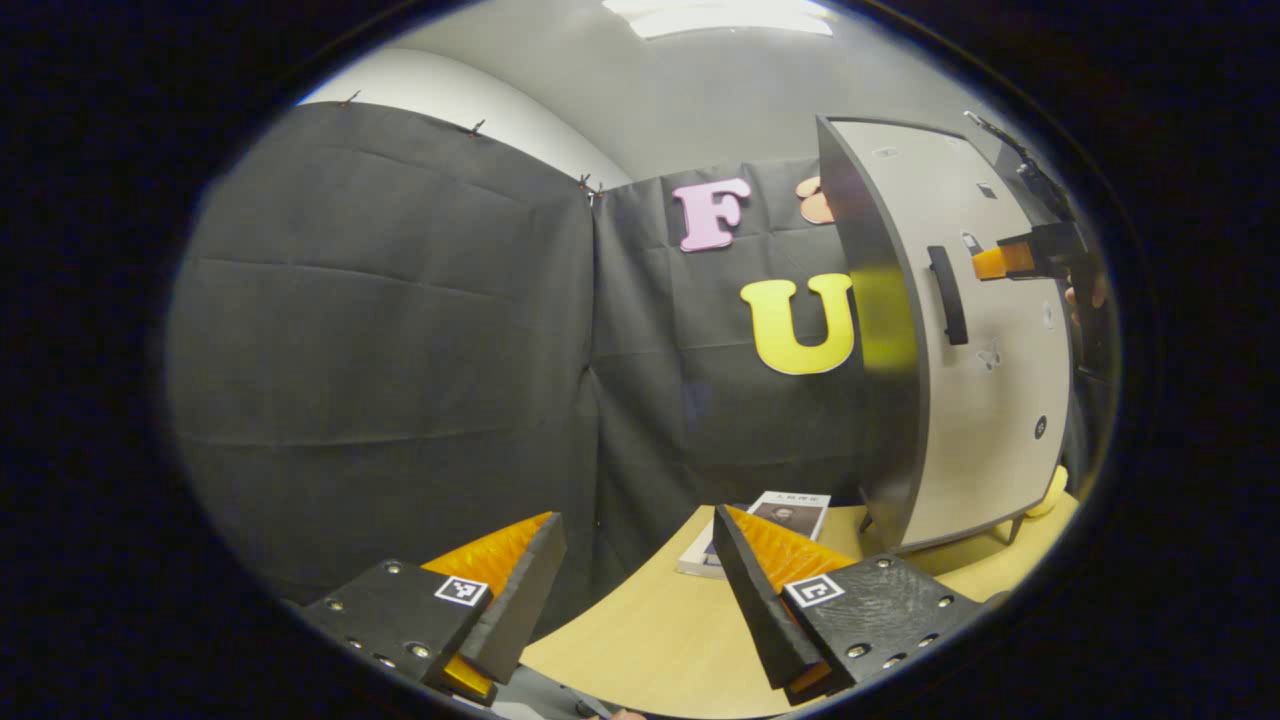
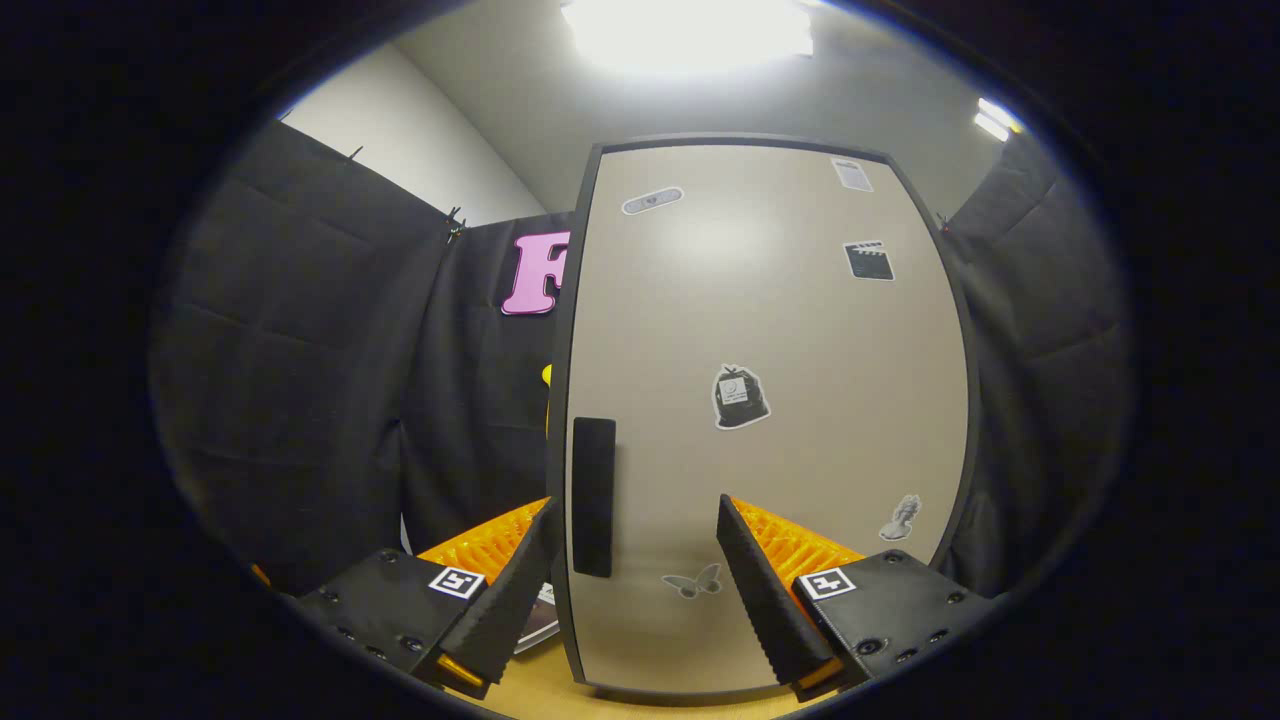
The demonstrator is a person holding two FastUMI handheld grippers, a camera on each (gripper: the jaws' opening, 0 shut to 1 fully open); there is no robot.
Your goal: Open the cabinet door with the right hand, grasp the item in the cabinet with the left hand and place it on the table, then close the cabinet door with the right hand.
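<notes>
Both grippers apart, holding nothing | right gripper (image 2: 635, 560) faces door (image 2: 770, 400), handle (image 2: 593, 497) between its fingers, untouched | left gripper (image 1: 640, 570) over table (image 1: 640, 640), door ahead-right | item hidden behind door | risk: fingers slip off slim handle, door swings shut.

In the left gripper view the cabinet (image 1: 960, 340) stands on the worktop (image 1: 650, 630) at the right of the frame, its door handle (image 1: 948, 295) near the door's left edge, with a book (image 1: 760, 530) lying on the worktop just left of the cabinet's foot, at lower centre. The right gripper (image 1: 1010, 262) shows at the far right, beside the handle. In the right gripper view the cabinet door (image 2: 770, 400) fills the centre, its handle at lower left, between the fingers (image 2: 760, 590).
</notes>
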